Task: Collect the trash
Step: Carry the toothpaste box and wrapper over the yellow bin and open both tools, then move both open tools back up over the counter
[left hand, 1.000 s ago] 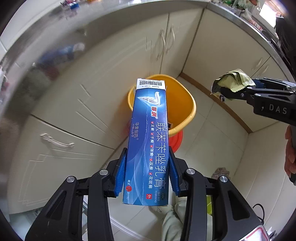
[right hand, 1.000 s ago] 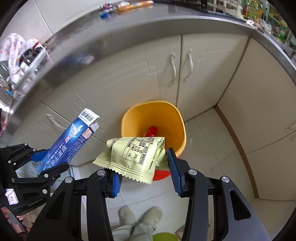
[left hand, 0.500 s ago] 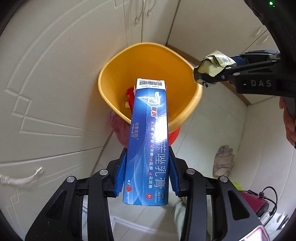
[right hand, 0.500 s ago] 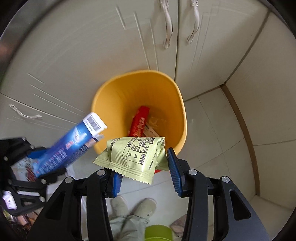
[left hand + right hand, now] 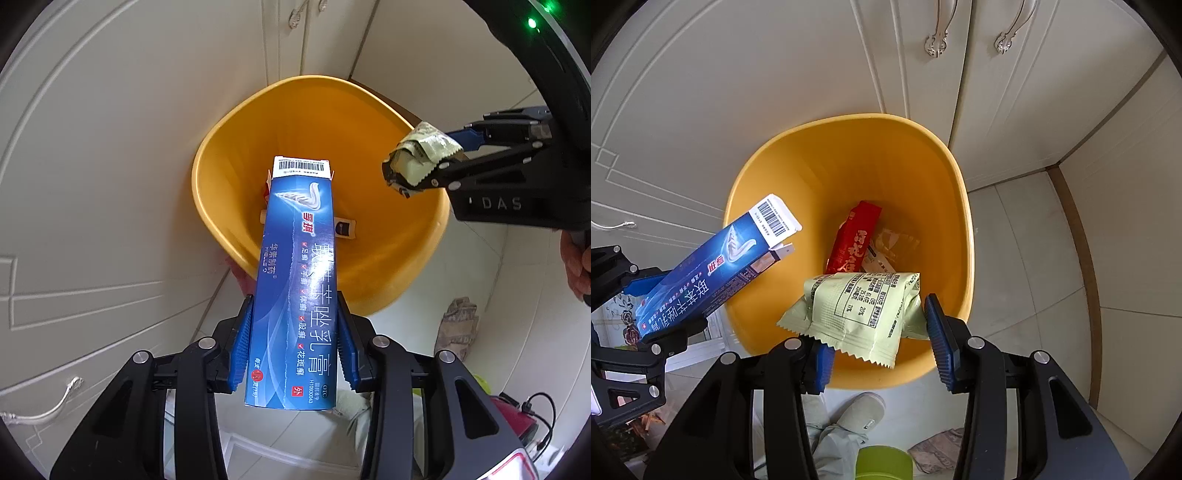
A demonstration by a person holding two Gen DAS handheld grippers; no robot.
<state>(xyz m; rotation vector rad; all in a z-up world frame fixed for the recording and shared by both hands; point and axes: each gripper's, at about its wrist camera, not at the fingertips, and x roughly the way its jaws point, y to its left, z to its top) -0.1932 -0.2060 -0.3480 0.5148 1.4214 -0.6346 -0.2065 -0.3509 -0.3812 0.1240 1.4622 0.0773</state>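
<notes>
Above yellow bin (image 5: 775, 177) — left gripper (image 5: 293, 347) fingers clamp blue box (image 5: 299, 280), right gripper (image 5: 879, 338) fingers green packet (image 5: 860, 306); bin contents half hidden.

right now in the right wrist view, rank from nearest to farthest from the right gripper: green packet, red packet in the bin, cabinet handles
1. Green packet: clamped in the right gripper, over the yellow bin's near rim.
2. Red packet: lying down at the bin's bottom, beyond the green packet.
3. Cabinet handles: on the doors behind the bin, at the top of the view.
</notes>
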